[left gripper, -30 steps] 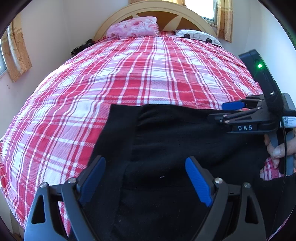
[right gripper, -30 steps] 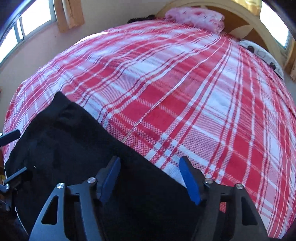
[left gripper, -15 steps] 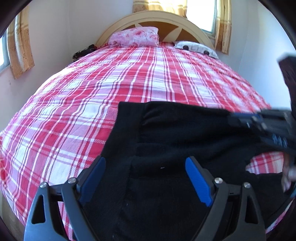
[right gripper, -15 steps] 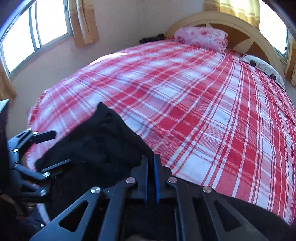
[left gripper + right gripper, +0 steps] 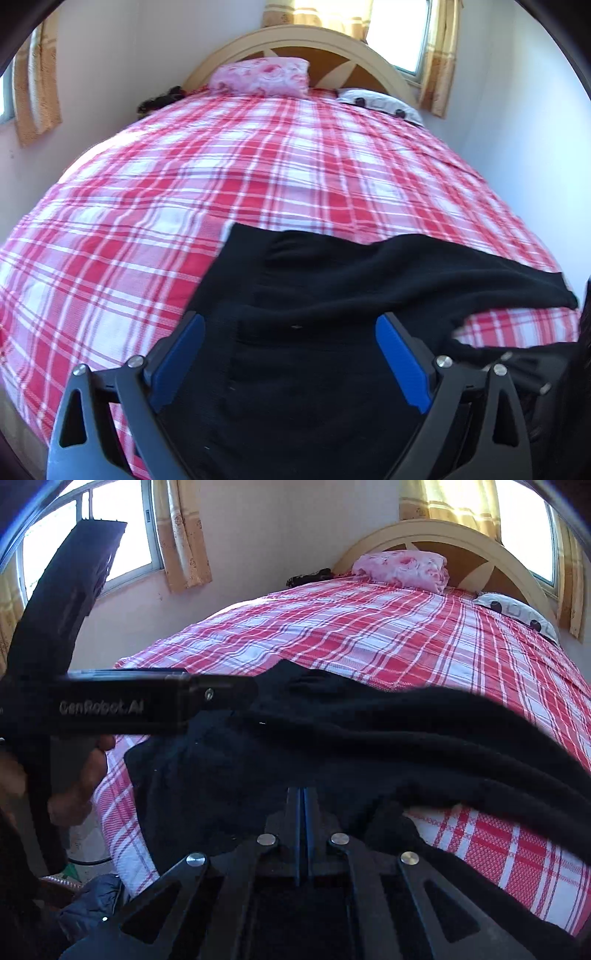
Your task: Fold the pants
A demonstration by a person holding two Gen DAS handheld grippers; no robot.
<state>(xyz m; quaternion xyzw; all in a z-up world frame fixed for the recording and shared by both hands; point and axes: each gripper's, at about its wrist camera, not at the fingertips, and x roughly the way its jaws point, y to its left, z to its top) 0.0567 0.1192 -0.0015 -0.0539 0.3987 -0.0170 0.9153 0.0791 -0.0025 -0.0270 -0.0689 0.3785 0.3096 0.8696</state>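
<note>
The left tool [image 5: 290, 354] hovers open, gripping nothing, with the black pants [image 5: 332, 295] spread just beneath on the bed [image 5: 258, 177]. The right tool [image 5: 303, 834] is clamped on fabric, apparently lifting it. Folding looks barely begun.

Left tongs [image 5: 290, 354] are spread wide open, blue pads [image 5: 400, 363] well apart, hovering low at the near edge. Right tongs [image 5: 303, 812] are clamped tight together, pads touching, pinching black cloth.

Left gripper [image 5: 290, 347] black with blue finger pads [image 5: 400, 358], silver screws, right gripper [image 5: 303, 812] matching, "GenRobot.AI" lettering, bare-skinned hand [image 5: 79, 771].
</note>
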